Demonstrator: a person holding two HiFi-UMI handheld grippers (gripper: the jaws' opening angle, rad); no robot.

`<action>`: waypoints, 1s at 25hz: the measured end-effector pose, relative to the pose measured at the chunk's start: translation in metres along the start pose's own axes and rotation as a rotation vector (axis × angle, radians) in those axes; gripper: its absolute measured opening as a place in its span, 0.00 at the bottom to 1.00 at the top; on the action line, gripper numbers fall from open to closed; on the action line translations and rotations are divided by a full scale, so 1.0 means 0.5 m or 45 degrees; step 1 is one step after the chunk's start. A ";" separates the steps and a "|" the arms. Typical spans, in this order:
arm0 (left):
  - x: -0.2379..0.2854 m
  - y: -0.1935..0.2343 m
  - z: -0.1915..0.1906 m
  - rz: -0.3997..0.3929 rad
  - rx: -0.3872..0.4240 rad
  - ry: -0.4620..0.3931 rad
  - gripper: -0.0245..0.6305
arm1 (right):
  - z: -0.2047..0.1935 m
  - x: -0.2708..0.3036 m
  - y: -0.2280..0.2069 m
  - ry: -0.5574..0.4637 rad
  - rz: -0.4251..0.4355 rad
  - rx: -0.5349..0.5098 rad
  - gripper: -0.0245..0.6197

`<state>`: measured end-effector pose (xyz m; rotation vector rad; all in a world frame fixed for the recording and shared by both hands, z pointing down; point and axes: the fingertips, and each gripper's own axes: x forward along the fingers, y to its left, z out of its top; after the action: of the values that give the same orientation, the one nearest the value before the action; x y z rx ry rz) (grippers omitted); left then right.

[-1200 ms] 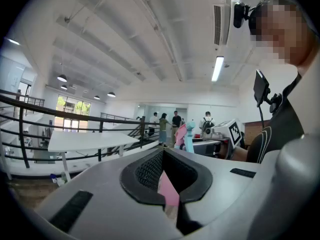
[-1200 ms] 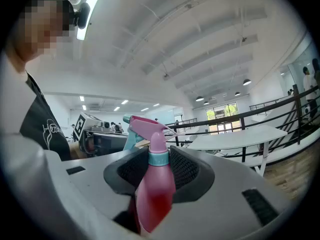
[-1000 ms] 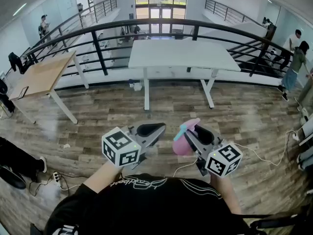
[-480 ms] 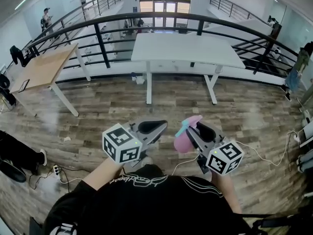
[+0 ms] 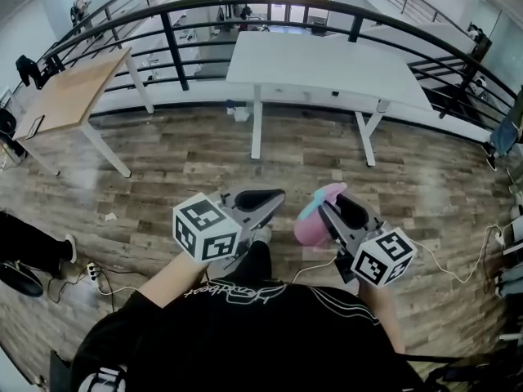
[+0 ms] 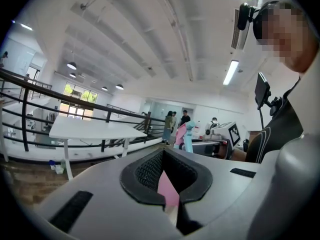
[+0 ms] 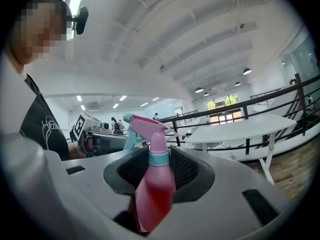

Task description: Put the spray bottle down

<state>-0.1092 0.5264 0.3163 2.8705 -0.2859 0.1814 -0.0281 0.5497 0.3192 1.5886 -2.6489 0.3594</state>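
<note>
While the right gripper (image 7: 159, 170) clamps the spray bottle (image 7: 152, 191) between its jaws just below the teal collar (image 7: 159, 158), a probably light, stiff, slippery body best kept held there, the left gripper (image 6: 165, 178) has its jaws nearly together, with 1 unidentified pink sliver (image 6: 169, 193) in their gap.

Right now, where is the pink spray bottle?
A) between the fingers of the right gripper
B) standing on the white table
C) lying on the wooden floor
A: the right gripper view shows the spray bottle clamped between the fingers of the right gripper, off the white table.
</note>
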 end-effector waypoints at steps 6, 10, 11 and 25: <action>0.097 0.251 0.047 0.007 -0.038 0.013 0.05 | 0.025 0.202 -0.165 0.032 -0.020 0.041 0.25; 0.158 0.453 0.091 0.031 -0.082 0.042 0.05 | 0.062 0.365 -0.286 0.060 -0.030 0.082 0.25; 0.173 0.505 0.106 0.035 -0.091 0.044 0.05 | 0.073 0.406 -0.317 0.067 -0.034 0.084 0.25; 0.289 0.876 0.195 0.045 -0.154 0.046 0.05 | 0.166 0.723 -0.554 0.077 -0.068 0.044 0.24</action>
<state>-0.0506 0.0597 0.3468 2.7413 -0.3286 0.2151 0.0487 0.0935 0.3411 1.6278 -2.5640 0.4455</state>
